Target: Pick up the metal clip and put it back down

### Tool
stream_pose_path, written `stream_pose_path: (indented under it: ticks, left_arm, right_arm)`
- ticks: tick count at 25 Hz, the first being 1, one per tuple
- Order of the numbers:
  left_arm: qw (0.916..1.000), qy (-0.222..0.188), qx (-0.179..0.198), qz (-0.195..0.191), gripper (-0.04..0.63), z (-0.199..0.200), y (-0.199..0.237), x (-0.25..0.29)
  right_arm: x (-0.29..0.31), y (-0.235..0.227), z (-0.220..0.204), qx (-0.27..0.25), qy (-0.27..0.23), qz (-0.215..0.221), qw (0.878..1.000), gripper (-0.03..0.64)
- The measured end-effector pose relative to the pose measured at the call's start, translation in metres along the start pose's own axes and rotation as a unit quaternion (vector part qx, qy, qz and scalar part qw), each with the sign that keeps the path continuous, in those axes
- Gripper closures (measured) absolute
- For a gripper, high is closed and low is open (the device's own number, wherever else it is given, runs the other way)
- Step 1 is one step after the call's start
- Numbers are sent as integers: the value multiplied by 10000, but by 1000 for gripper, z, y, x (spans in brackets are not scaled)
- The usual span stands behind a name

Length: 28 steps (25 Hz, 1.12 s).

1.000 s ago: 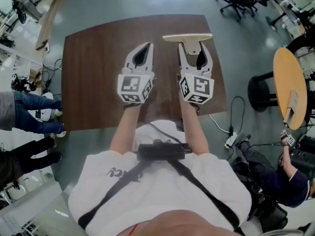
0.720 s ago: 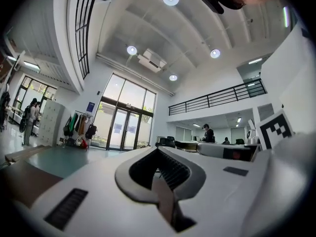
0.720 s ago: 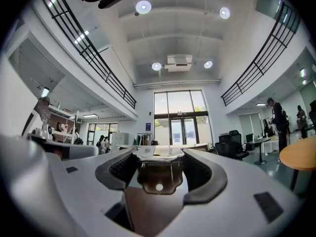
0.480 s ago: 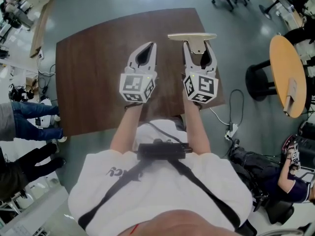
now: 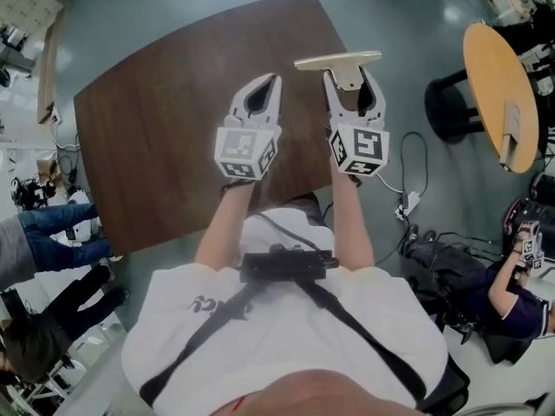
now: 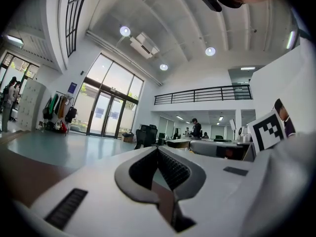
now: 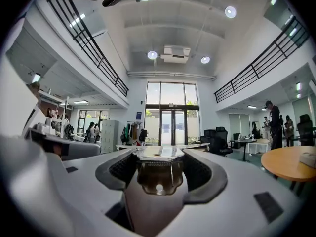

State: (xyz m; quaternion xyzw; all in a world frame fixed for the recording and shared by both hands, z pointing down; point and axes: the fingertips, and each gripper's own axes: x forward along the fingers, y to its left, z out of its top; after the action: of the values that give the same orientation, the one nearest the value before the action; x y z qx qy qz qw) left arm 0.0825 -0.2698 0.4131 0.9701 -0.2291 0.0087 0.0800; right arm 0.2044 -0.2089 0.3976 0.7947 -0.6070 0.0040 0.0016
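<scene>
Head view: the left gripper [image 5: 272,80] hangs over the dark wooden table [image 5: 147,120], its jaws brought together with nothing between them. Just beside it, the right gripper [image 5: 349,76] is clamped on the metal clip [image 5: 338,61]. The clip's narrow stem sits between the jaws, and its long flat bar lies crosswise just past the fingertips, reaching out beyond both of them. In this view the bar falls at the table's far edge. A round yellow table [image 5: 496,94] stands well off to the right gripper's outer side.

Left gripper view: the left gripper [image 6: 158,152] shows its ribbed pads meeting at the tips – closed and empty – with an open hall of glass doors ahead.

Right gripper view: the right gripper [image 7: 160,154] has the metal clip [image 7: 157,177] pinched between its pads. The shiny stem fills the gap and the flat bar runs across the tips – both jaws touch it. The round yellow table [image 7: 289,163] lies ahead and to the right.
</scene>
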Motion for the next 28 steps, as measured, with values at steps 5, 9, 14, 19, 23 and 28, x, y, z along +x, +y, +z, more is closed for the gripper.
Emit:
stream_pose_path:
  ticks: [5, 9, 14, 19, 23, 28]
  left_arm:
    - [9992, 369, -82, -145, 584, -33, -18, 48]
    - [9971, 714, -148, -197, 584, -70, -28, 76]
    - [9934, 1101, -182, -271, 584, -115, -40, 107]
    - [9873, 1481, -313, -483, 584, -151, -51, 127]
    - [9826, 1721, -389, -582, 584, -178, -60, 143]
    - [9763, 1987, -497, -697, 584, -208, -68, 149]
  right_arm:
    - [12, -56, -32, 36, 293, -17, 9996, 318]
    - [10, -98, -75, 226, 662, -94, 9975, 318]
    - [4, -145, -133, 413, 1135, -216, 9924, 318]
    - [0, -167, -191, 691, 1611, -71, 9845, 318]
    - [-4, -176, -241, 895, 2036, 41, 9750, 318]
    - [-6, -162, -293, 961, 2486, 235, 9635, 318]
